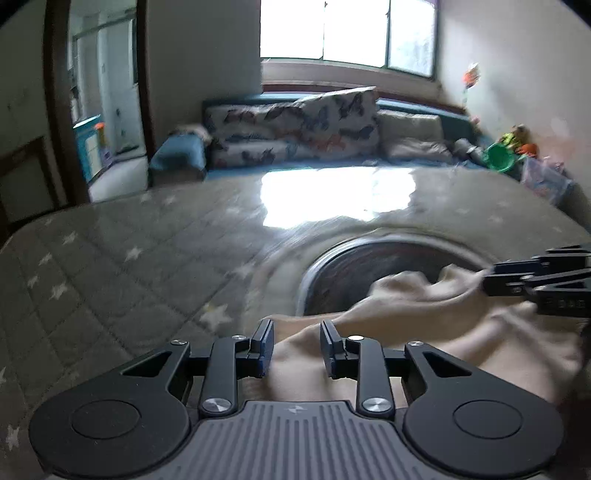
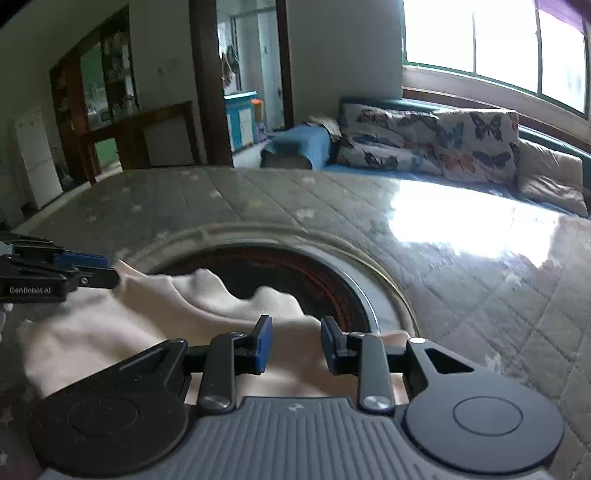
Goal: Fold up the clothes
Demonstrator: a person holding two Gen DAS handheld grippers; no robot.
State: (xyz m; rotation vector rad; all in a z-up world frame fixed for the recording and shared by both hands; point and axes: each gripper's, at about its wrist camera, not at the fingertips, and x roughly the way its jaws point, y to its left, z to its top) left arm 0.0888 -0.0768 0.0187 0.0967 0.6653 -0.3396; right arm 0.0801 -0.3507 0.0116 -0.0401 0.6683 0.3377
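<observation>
I have both jaws spread, my left gripper (image 1: 295, 349) and right gripper (image 2: 295, 345) over the rumpled cream garment (image 2: 110, 332) on the quilted table (image 2: 480, 295), so I judge each must pinch an edge next.

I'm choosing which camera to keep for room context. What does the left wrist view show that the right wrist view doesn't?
Only the left wrist view shows the green bucket and toys by the right wall. Only the right wrist view shows the dark wooden cabinet and a white cupboard on the left. Both share the cream garment over the round opening in the star-quilted table cover, the butterfly cushions and the window.
</observation>
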